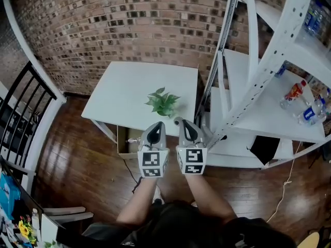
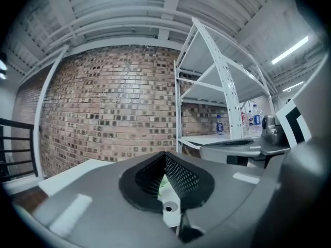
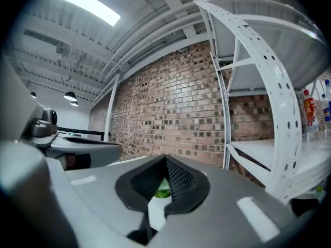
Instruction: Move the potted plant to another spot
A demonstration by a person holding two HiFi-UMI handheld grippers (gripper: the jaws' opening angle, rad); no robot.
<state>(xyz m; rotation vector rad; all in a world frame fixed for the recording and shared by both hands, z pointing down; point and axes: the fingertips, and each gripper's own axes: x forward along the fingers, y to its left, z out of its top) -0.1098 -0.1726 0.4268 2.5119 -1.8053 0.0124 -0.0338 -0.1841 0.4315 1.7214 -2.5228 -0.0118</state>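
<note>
A small green potted plant (image 1: 163, 103) stands near the right front part of the white table (image 1: 124, 89). My two grippers are held side by side at the table's near edge, just short of the plant and pointing level at it. The left gripper (image 1: 158, 124) is shut with nothing in it. The right gripper (image 1: 182, 122) is also shut and holds nothing. In the left gripper view the jaws (image 2: 165, 155) meet at their tips, and a sliver of the plant (image 2: 162, 186) shows through the gap below. The right gripper view shows its jaws (image 3: 165, 158) closed, with green leaves (image 3: 163, 190) and a white pot behind.
A white metal shelf rack (image 1: 258, 81) stands close on the right, with bottles (image 1: 296, 94) on a shelf. A brick wall (image 1: 119, 19) runs behind the table. A black railing (image 1: 20, 112) is at the left. A cardboard box (image 1: 124, 141) sits under the table.
</note>
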